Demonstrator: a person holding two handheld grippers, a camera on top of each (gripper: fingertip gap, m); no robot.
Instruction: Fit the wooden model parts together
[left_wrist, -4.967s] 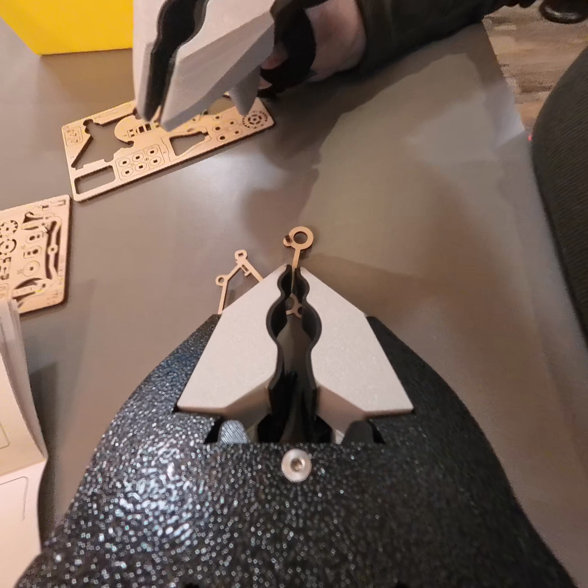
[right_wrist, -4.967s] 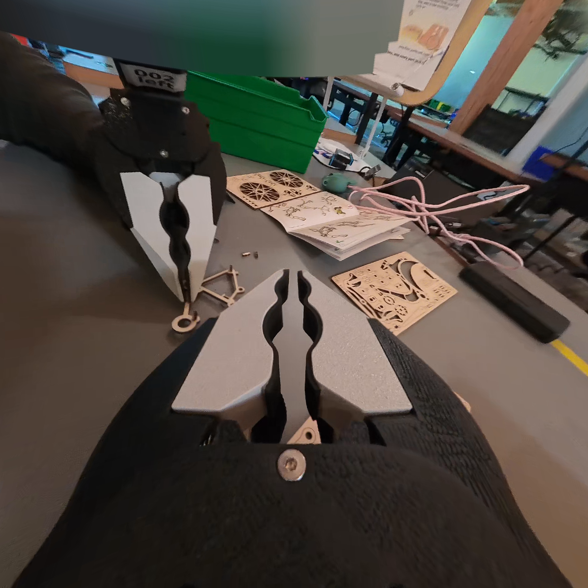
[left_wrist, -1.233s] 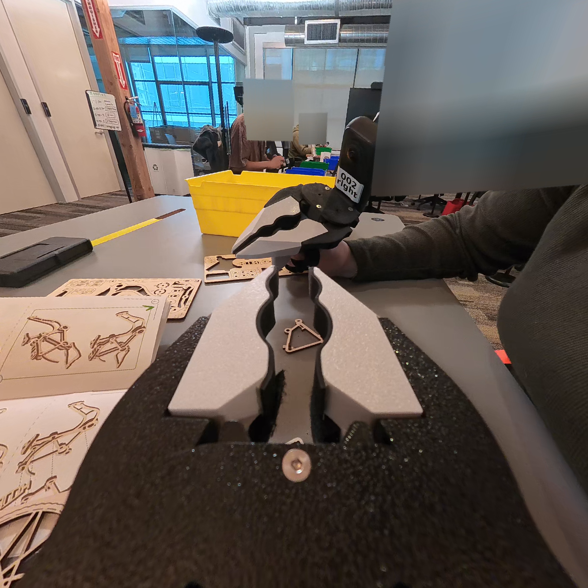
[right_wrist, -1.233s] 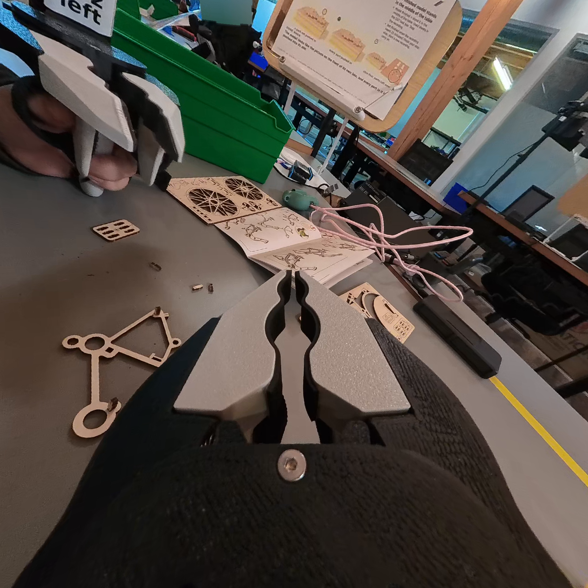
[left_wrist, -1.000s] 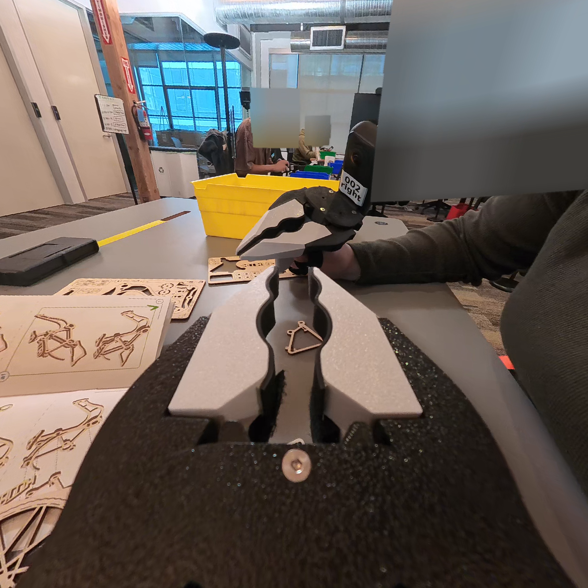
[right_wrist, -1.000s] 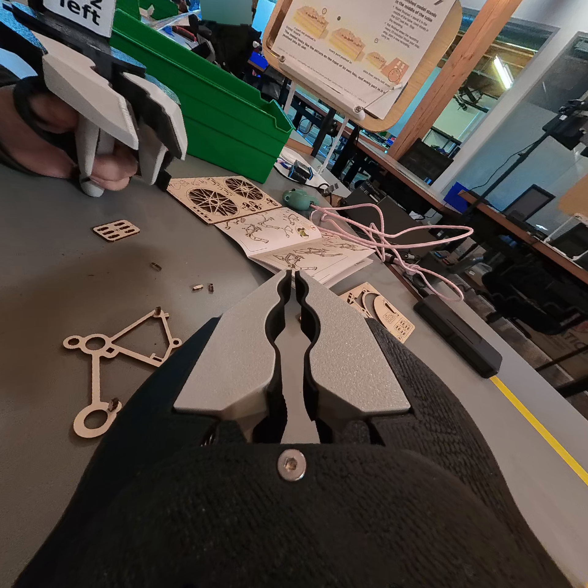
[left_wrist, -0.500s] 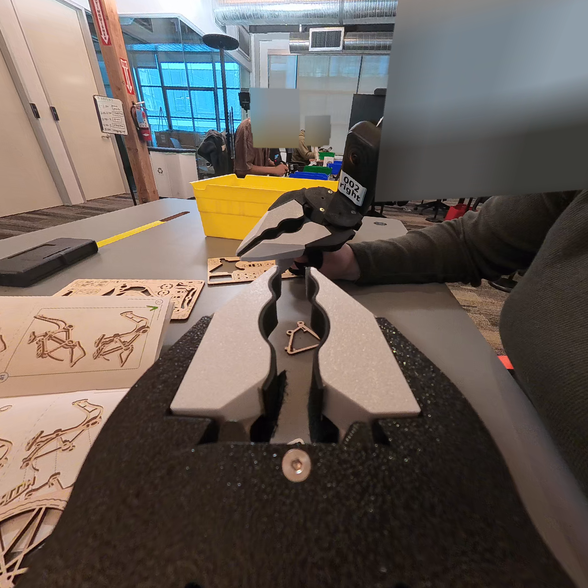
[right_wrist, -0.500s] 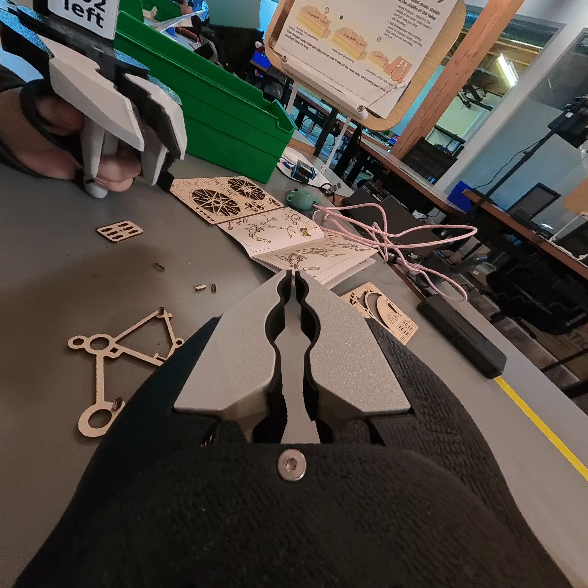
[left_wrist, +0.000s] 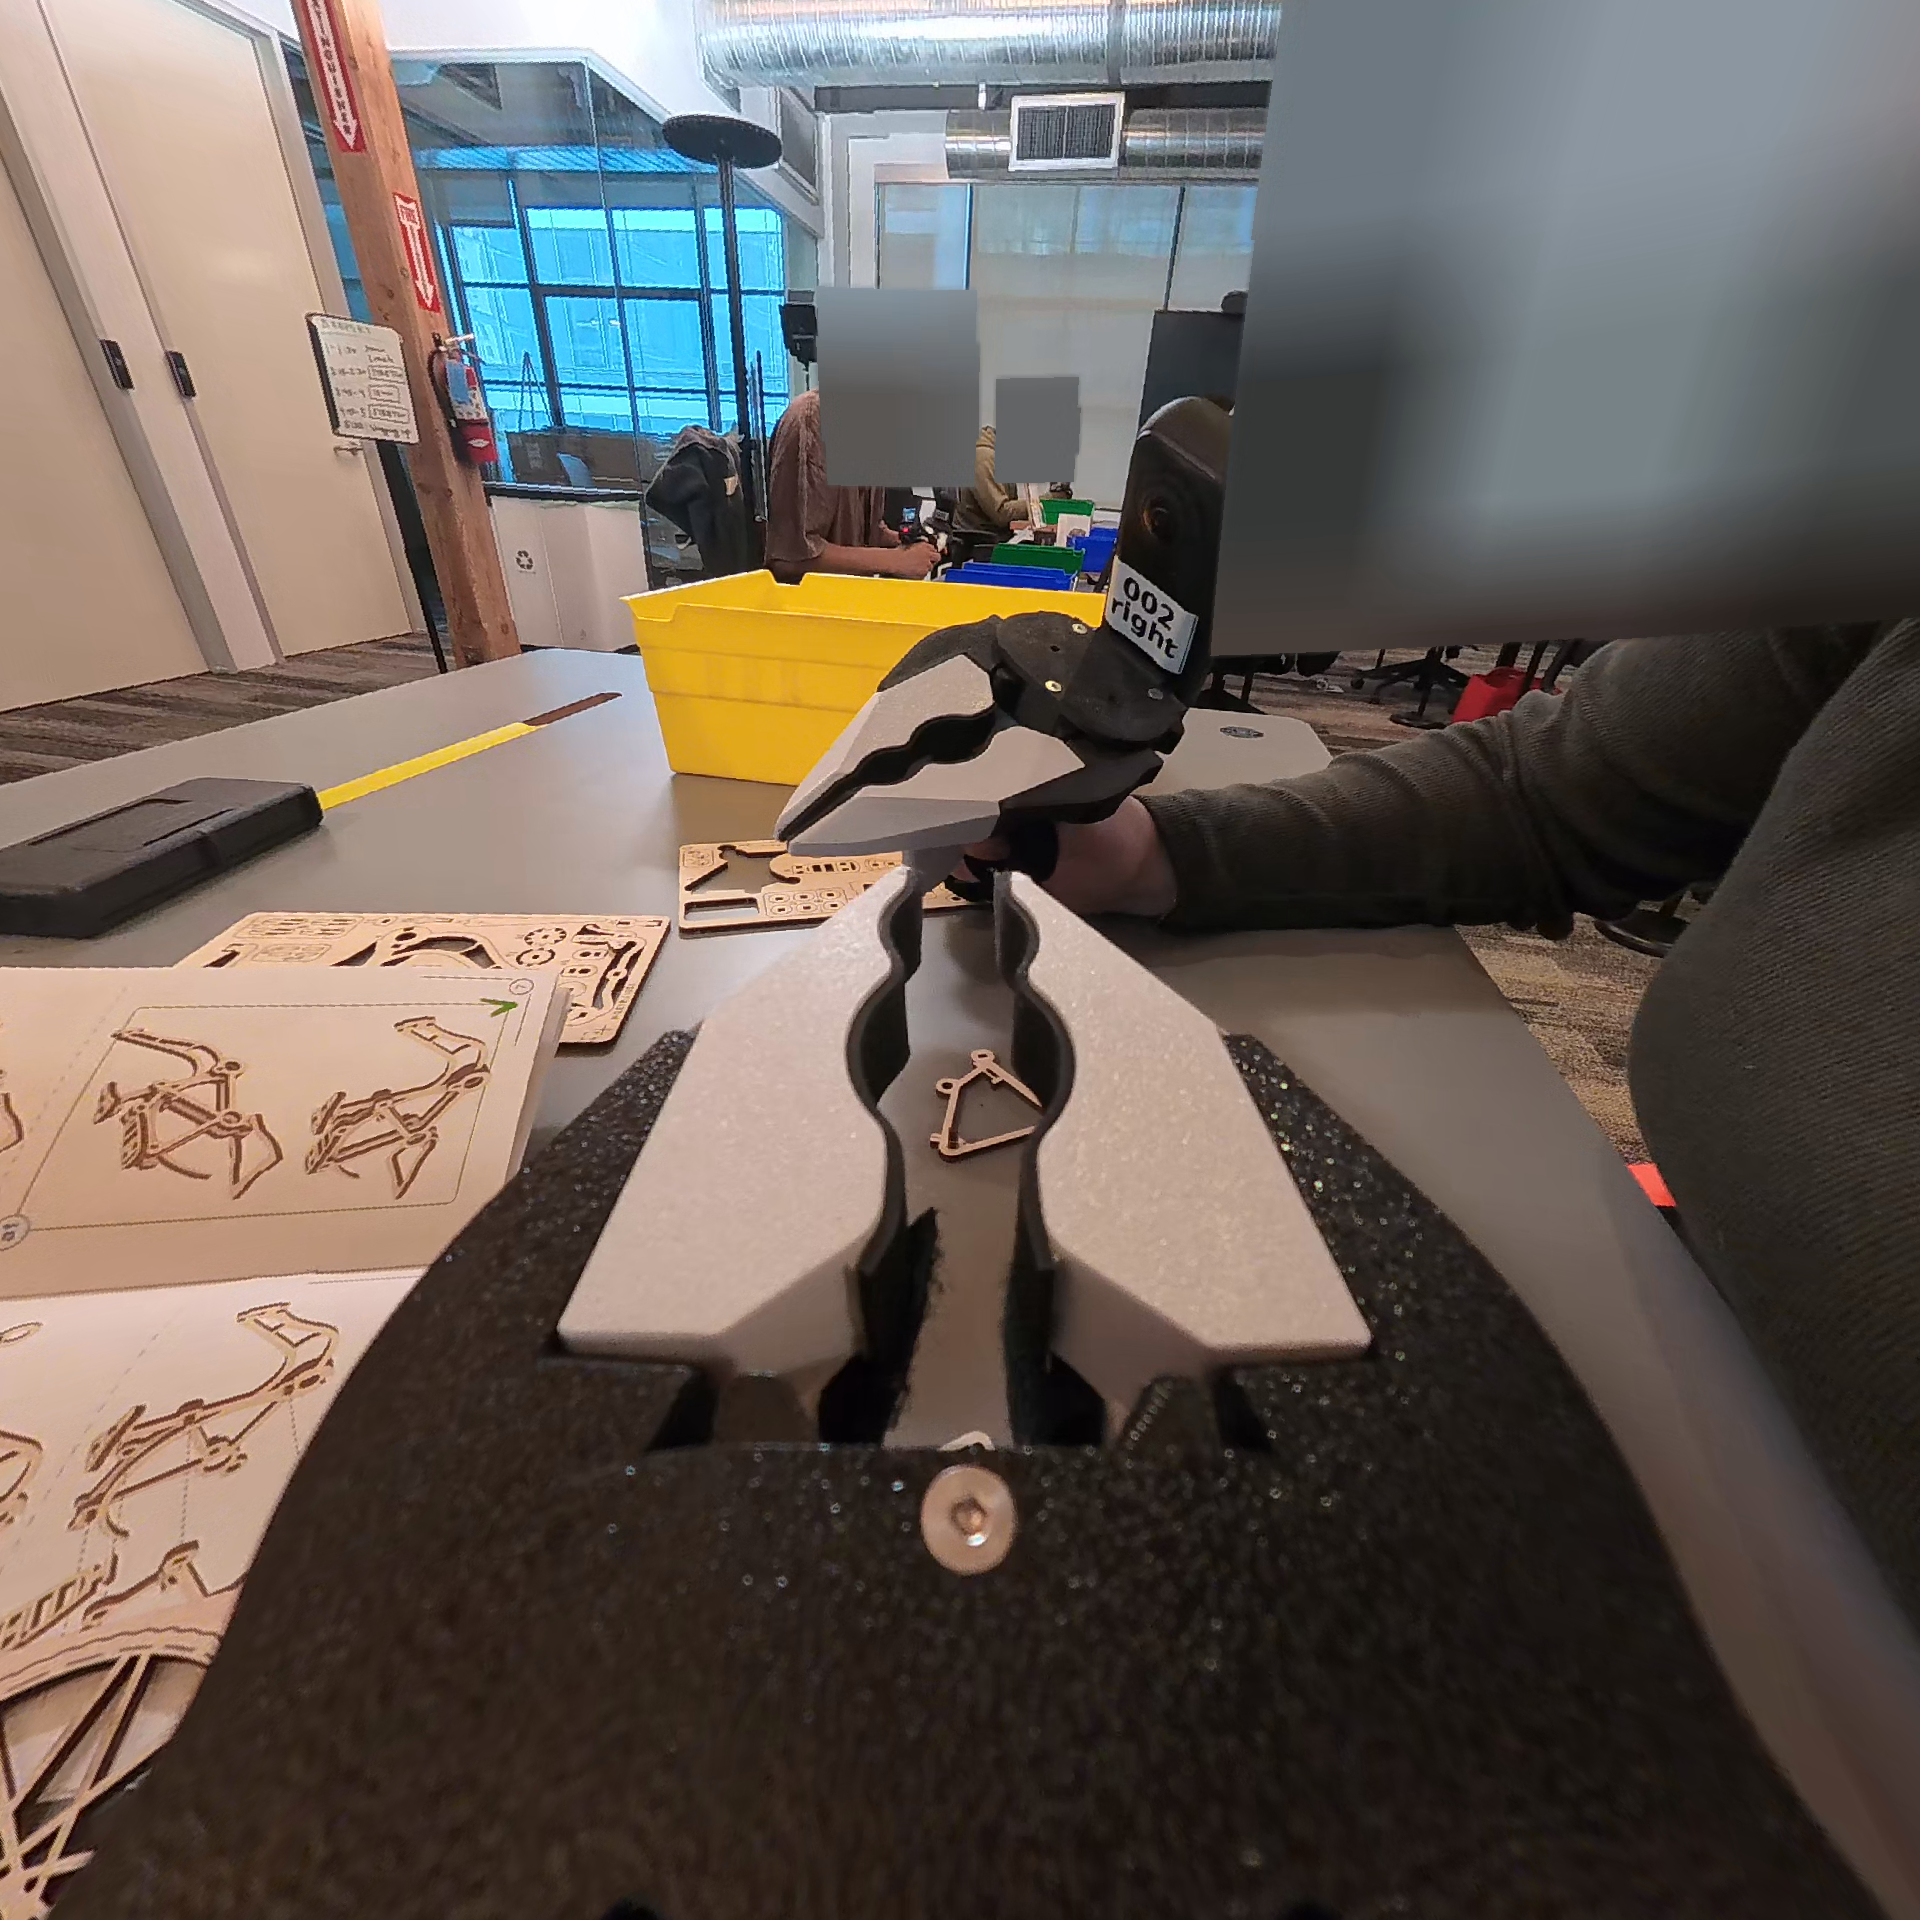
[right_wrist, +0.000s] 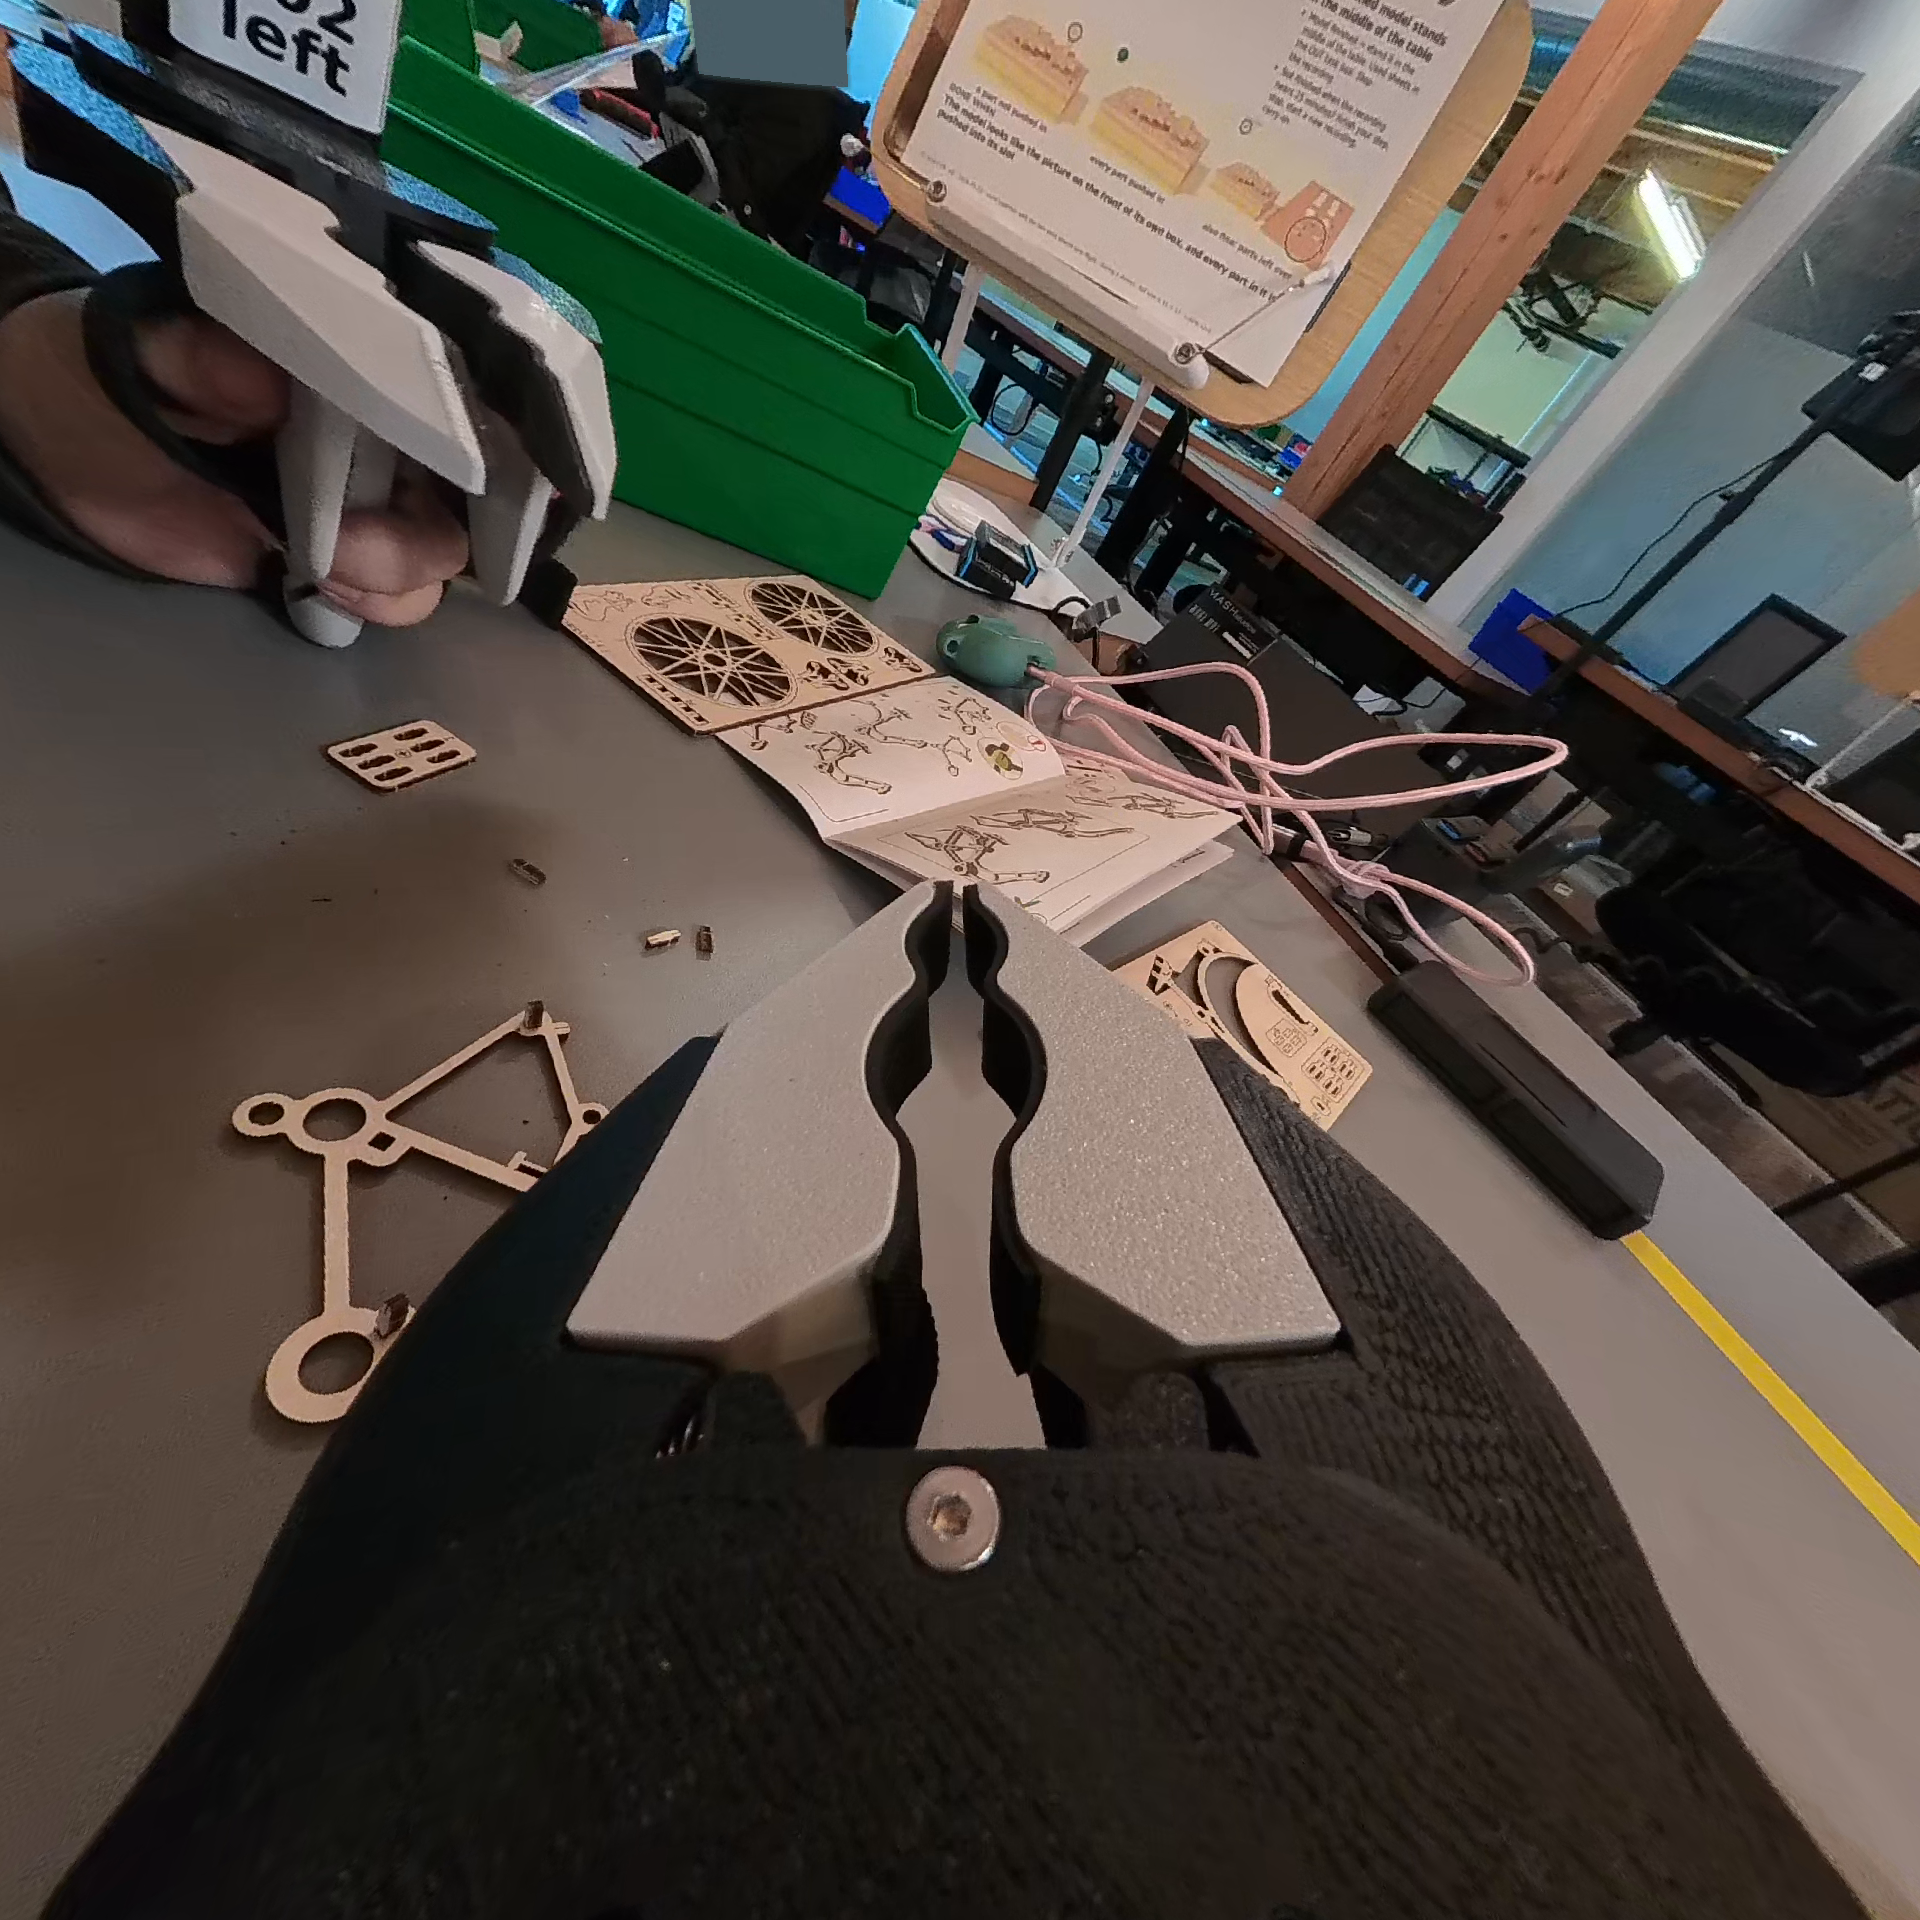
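Over the last second your left gripper (left_wrist: 951, 883) has narrowed its jaws a little, though a clear gap remains and nothing sits between the fingers. Your right gripper (right_wrist: 956, 894) has not changed: its fingertips are all but together on nothing. Both tools have lifted off the work since a few seconds ago, so I judge one joining step finished and the next part not yet chosen.

Nearest you, the flat pale-wood triangular frame with ring ends (right_wrist: 416, 1153) lies free on the grey table (right_wrist: 156, 935), untouched by either tool. The left view shows only its triangle (left_wrist: 982, 1117) through the open jaws. The right view alone shows its long ringed arm and the small dark pegs standing in it, plus loose pegs (right_wrist: 675, 938) just beyond.

Farther off, the open instruction booklet (right_wrist: 935, 769) and the spoked-wheel wooden sheet (right_wrist: 727, 644). Only the left view shows the yellow plastic bin (left_wrist: 790, 675).
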